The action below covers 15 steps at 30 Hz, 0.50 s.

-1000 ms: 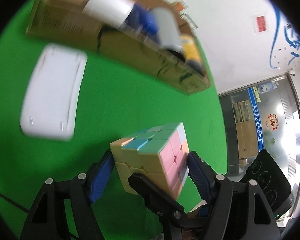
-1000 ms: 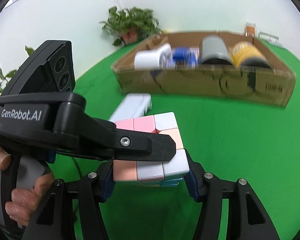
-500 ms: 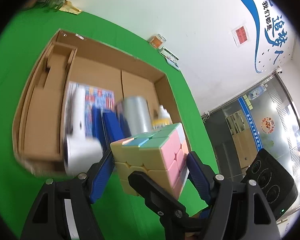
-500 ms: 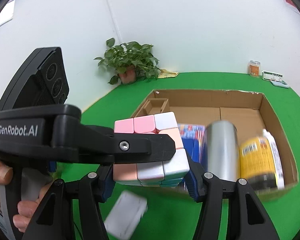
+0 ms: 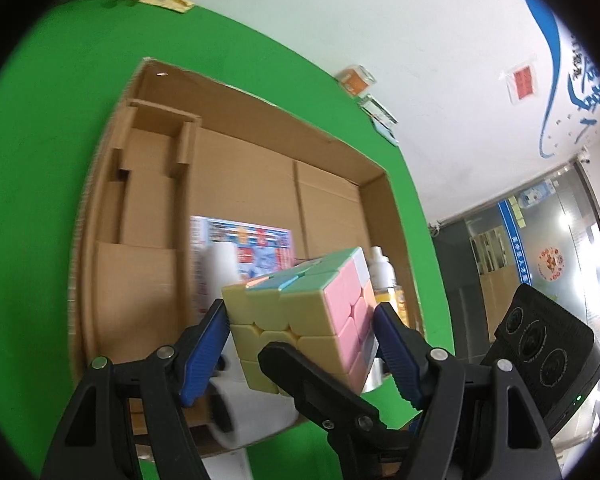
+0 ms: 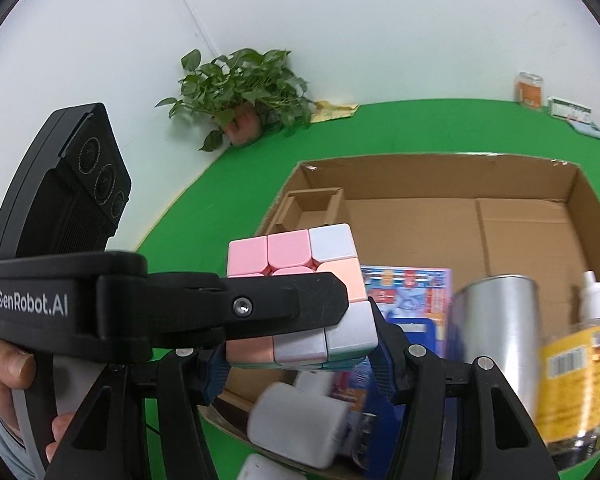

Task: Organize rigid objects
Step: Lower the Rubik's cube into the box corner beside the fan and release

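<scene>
While over the box (image 5: 384,200), the cube (image 5: 300,312) sits clamped between both tools

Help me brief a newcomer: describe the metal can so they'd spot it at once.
Find the cardboard box on the green table. Along its near side, the can lies between a blue printed pack and a yellow-labelled bottle. It is the only plain silver cylinder there.

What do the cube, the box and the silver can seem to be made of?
Cube: probably plastic, matte pastel tiles with rounded edges and a soft sheen. Box: corrugated cardboard, plain brown, with visible folds and raw cut edges. Can: likely metal, since its brushed silver side shows lengthwise streaks of reflected light, though blur leaves a metallic wrap possible.
</scene>
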Tool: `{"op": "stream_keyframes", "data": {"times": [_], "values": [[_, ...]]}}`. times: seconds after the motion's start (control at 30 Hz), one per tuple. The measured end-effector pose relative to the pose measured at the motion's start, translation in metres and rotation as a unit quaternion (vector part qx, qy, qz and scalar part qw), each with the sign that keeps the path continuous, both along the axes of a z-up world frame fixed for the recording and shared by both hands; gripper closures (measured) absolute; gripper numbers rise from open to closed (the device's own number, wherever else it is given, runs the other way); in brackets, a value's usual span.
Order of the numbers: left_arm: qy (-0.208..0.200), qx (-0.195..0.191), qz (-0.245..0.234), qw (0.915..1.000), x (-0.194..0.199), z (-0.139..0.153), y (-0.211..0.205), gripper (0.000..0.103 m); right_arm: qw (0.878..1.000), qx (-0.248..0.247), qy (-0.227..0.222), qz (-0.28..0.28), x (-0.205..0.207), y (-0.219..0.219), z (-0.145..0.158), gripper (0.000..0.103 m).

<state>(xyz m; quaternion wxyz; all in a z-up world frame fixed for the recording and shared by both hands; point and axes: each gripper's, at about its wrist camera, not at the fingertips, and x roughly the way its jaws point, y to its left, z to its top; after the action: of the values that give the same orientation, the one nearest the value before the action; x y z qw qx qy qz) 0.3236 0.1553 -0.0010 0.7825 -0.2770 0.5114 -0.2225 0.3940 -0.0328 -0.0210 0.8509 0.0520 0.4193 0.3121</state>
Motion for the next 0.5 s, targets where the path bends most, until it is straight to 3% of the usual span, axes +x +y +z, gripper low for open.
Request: {"op": "stream_keyframes", "data": {"times": [0.3, 0.5], "values": [[0.033, 0.005, 0.06, 0.9977, -0.017, -0.027, 0.052, 0.03, 0.998, 0.001, 0.041, 0.046, -0.01, 0.055, -0.033, 0.047], [0.032, 0.027, 0.06, 0.9973, -0.022, -0.027, 0.059, 0.03, 0.997, -0.006, 0.04, 0.067, -0.017, 0.068, -0.042, 0.047]]}}
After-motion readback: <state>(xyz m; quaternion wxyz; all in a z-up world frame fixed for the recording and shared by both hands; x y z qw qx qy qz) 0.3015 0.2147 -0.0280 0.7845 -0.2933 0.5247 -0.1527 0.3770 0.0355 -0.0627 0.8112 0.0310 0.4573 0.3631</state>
